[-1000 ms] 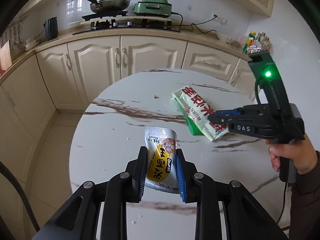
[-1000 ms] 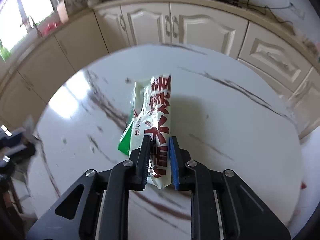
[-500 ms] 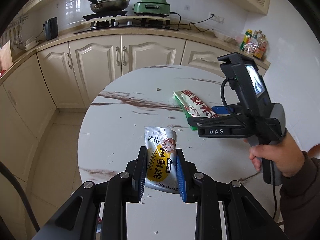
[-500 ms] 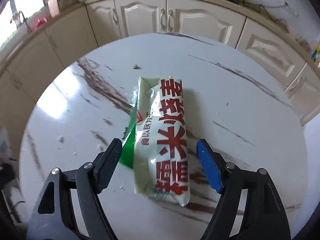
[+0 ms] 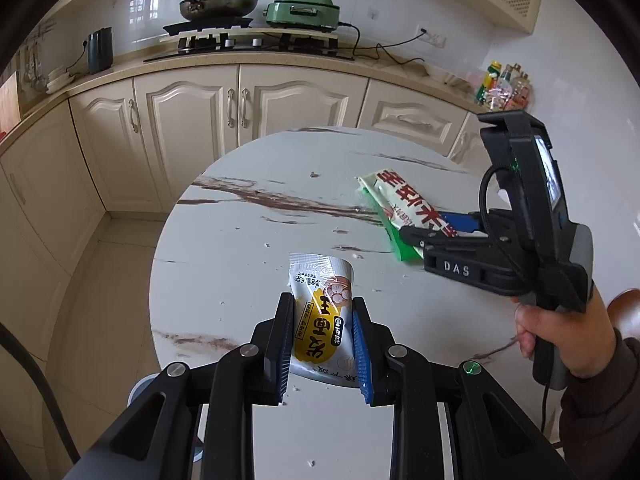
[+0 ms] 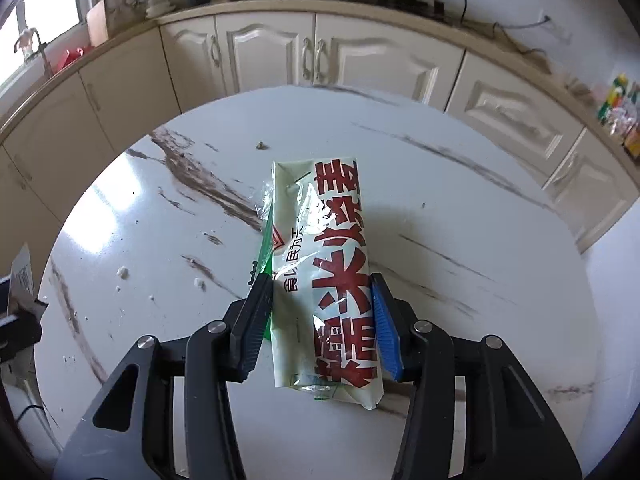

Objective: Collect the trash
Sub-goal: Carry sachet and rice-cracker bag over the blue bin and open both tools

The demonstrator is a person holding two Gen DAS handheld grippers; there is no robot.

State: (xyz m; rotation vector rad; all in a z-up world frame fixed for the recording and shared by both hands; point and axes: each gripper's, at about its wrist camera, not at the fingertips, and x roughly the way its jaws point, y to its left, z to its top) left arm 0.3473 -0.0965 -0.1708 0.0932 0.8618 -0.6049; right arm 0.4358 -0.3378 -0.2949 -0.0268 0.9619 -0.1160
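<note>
Spreading across both views is the round marble table (image 5: 248,264), taken here as the landmark. Off its left edge, cream cabinets (image 5: 188,128) are seen under a counter carrying a black kettle (image 5: 100,50), a pan (image 5: 216,4) on the hob and a green electric cooker (image 5: 306,10). Over the table's near left part, the left gripper (image 5: 322,316) is clamped narrowly on a silver and yellow pouch (image 5: 322,312), which is pinched between the two pads and stands above the tabletop. Small white crumbs (image 6: 122,272) are scattered on the marble around it. Toward the table's right side, a long white wrapper with red lettering and a green edge (image 6: 324,276) lies flat on the marble. The right gripper (image 6: 322,304) is set astride it (a hand (image 5: 560,336) holds the handle), its jaws closing with the wrapper between them; whether the pads already press on it cannot be told. Beyond the table's far right edge, bottles (image 5: 504,84) stand on the counter.
</note>
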